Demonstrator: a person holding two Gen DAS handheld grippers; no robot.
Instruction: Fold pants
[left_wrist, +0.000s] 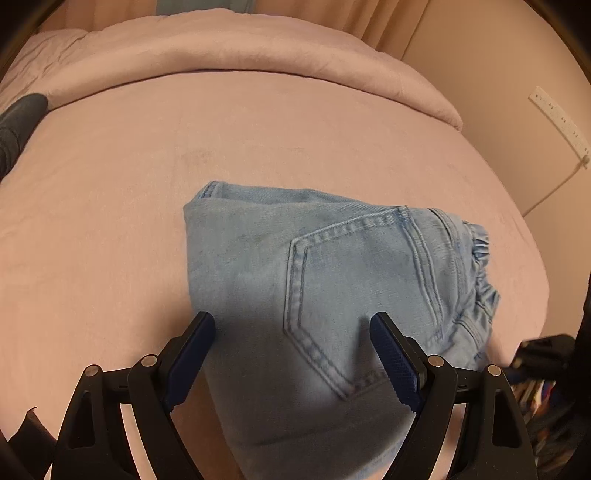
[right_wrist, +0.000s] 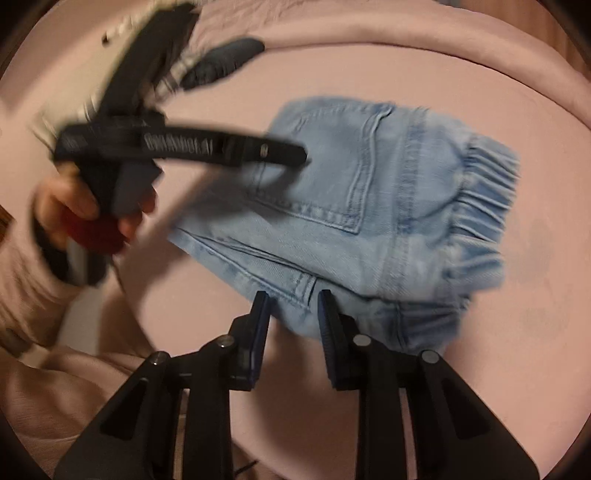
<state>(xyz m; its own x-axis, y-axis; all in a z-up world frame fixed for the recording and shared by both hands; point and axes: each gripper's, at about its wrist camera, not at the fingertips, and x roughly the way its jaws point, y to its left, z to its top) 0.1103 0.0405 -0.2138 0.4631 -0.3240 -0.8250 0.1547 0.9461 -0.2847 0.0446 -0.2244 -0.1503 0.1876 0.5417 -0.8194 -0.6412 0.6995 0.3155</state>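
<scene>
Light blue denim pants (left_wrist: 332, 280) lie folded into a compact stack on the pink bed, back pocket up, elastic waistband to the right. They also show in the right wrist view (right_wrist: 351, 206). My left gripper (left_wrist: 291, 321) is open and empty, its jaws spread wide just above the near part of the stack. It also shows in the right wrist view (right_wrist: 299, 153), blurred, over the pants' left side. My right gripper (right_wrist: 293, 299) is open with a narrow gap, at the near edge of the folded stack, gripping nothing.
The pink bed sheet (left_wrist: 110, 221) surrounds the pants. A rolled pink duvet (left_wrist: 221, 48) lies along the far side. A dark garment (left_wrist: 18, 122) lies at the far left. A wall with a white power strip (left_wrist: 557, 114) is to the right.
</scene>
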